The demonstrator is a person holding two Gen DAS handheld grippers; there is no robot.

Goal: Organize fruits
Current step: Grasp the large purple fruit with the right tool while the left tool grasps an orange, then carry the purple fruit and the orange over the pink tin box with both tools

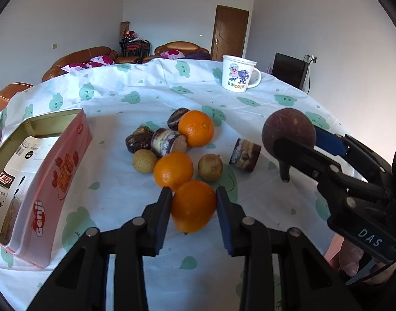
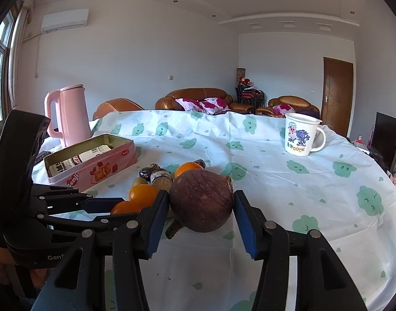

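While the pink tin [image 1: 55, 171] is lying open at the left of the table [image 1: 151, 88], the fruit is sitting in a loose pile at the middle of the cloth, and both tools are already busy with it. The right gripper [image 2: 202, 202] is clamping the brown fruit [image 2: 202, 203], the biggest of the lot, across its widest part and is holding it clear of the cloth. It is looking hard-skinned and fairly heavy, so the middle grip seems right to me; its stubby stem is pointing down and offers nothing to hold.

The left gripper [image 1: 193, 204] is pressing its pads [image 1: 163, 215] against both flanks of the nearest orange [image 1: 193, 207], which seems to be resting on the cloth. An orange is firm yet giving, smooth and round, so I judge that a hold off its equator would be letting it squirt out. Two more oranges [image 1: 173, 169] are lying just behind, touching the dark cake pieces [image 1: 165, 141], which look soft and crumbly.

The two small tan fruits [image 1: 210, 167] are lying on either side of the middle orange. They are probably light and thin-shelled, and they are likely asking for a gentle pinch across the centre.
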